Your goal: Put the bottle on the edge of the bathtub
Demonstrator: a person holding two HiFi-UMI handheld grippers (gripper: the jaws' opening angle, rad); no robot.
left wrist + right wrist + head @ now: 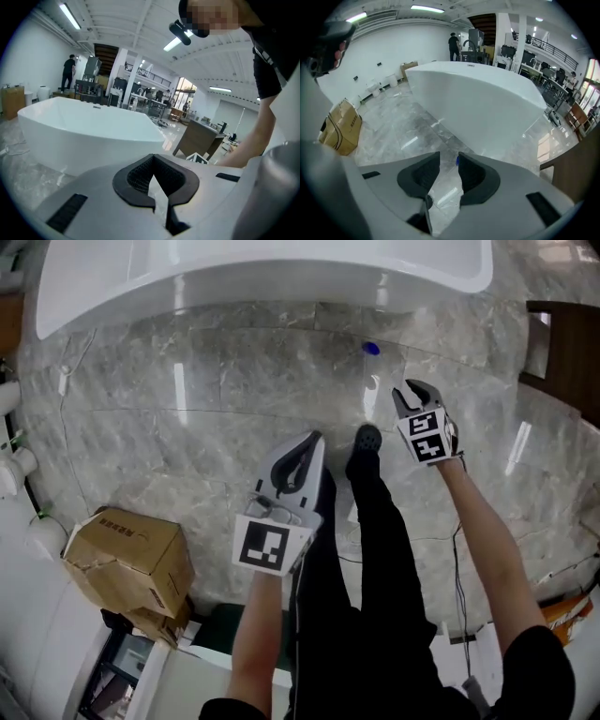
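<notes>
1. Glossy white bathtub (281, 268), smooth and curved, with a rounded rim; standing on a polished grey marble floor (187, 418) veined in white and streaked with light reflections.
2. Small blue cap on the floor near the tub's base, probably the bottle (371, 349); body too faint against the marble to make out. Well apart from the rim. Glimpsed in the right gripper view as a blue speck (458, 161) just past the jaw tips.
3. Right gripper (412, 395): pale grey shell, dark ribbed pads, jaws released with a narrow gap and only floor between them (449, 158).
4. Left gripper (298, 457): same grey shell and black ribbed pads, jaws clenched tip to tip on nothing (152, 158).
5. Black-and-white square markers on each gripper's cube (270, 545).
6. Brown cardboard box (127, 554), creased and dented, at lower left; dark print on its side too small to read.
</notes>
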